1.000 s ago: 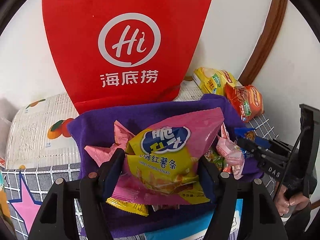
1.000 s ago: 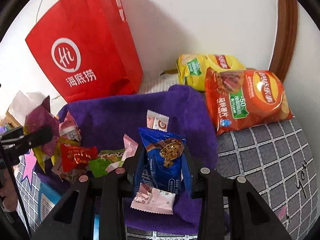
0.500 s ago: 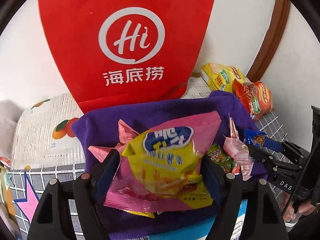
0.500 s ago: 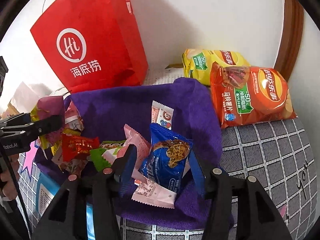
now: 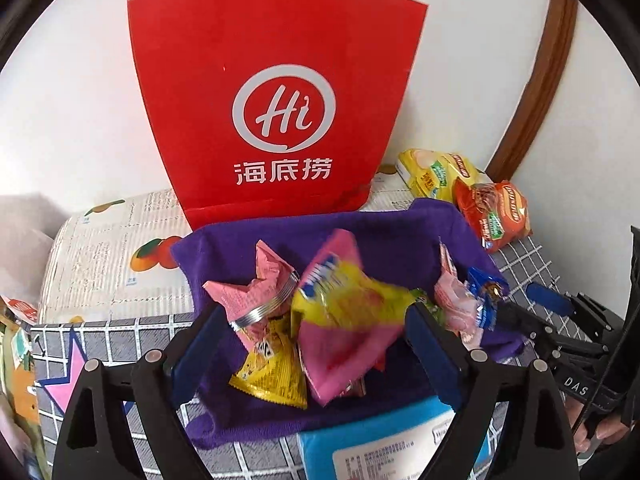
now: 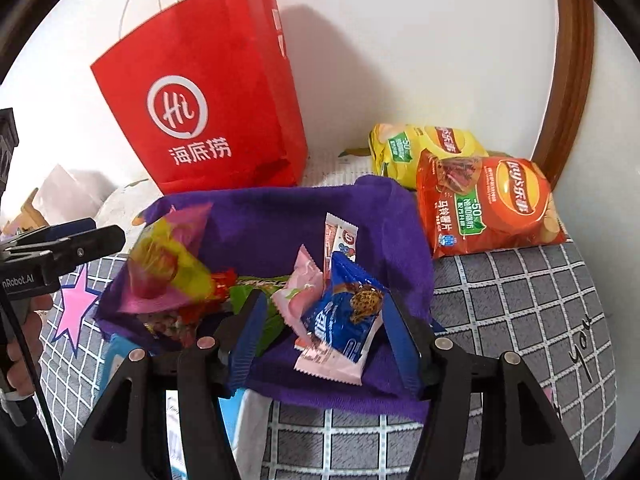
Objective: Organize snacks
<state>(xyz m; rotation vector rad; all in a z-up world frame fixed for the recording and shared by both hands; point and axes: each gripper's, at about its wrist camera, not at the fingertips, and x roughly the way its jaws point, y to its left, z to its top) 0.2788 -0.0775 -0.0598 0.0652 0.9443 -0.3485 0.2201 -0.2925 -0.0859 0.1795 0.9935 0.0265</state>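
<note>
While both tools are just opening, the left tool (image 5: 312,344) and right tool (image 6: 322,338) are releasing the pink-and-yellow bag (image 5: 344,320) and blue cookie pack (image 6: 344,320) at lower centre onto the purple cloth (image 6: 272,216), where 2 loose packs are risking sliding off the pile.

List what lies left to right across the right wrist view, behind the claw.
Left claw → pink-yellow bag → pink candy → blue cookie pack → orange chip bag.
</note>
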